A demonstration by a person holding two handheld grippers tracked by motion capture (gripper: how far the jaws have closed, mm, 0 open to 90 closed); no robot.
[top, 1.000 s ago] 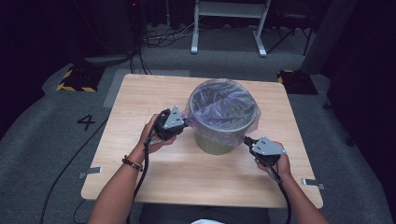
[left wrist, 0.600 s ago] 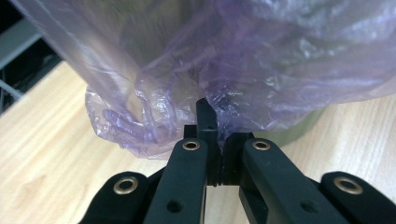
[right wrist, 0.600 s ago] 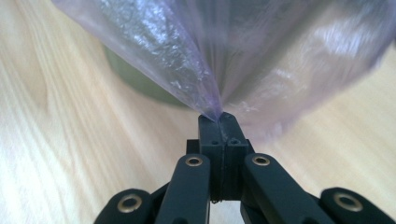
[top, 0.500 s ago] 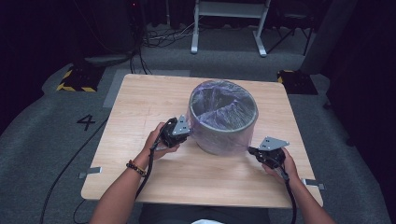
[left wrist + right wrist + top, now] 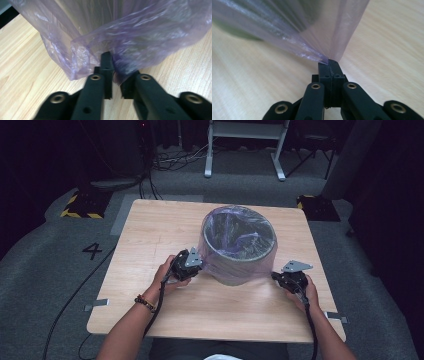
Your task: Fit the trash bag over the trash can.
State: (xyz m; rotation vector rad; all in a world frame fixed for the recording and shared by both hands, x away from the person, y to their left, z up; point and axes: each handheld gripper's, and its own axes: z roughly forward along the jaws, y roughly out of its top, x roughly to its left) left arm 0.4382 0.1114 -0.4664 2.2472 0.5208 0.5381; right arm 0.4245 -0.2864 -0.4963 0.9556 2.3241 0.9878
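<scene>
a round grey-green bin (image 5: 240, 265) stands near the middle of the light wooden bench (image 5: 150, 235), and a thin, see-through purple plastic bag (image 5: 239, 232) lines it and hangs down over its rim and outer wall. the left claw (image 5: 196, 268) is just beside the left side of the bin, low on the bench. in the left gripper view a fold of the purple bag (image 5: 130, 47) lies between its two black jaws, which stand a little apart; they have just been opening, and the fold looks loose rather than pinched. the right claw (image 5: 276, 276) is at the right side of the bin, and in the right gripper view its jaws are pressed together on a corner of the bag (image 5: 322, 37), which is pulled tight from the bin to the tips. compared with a second ago, both hands are lower and nearer to the bench, the right hand is farther out to the right, and the plastic now reaches further down the bin wall than it did before.
</scene>
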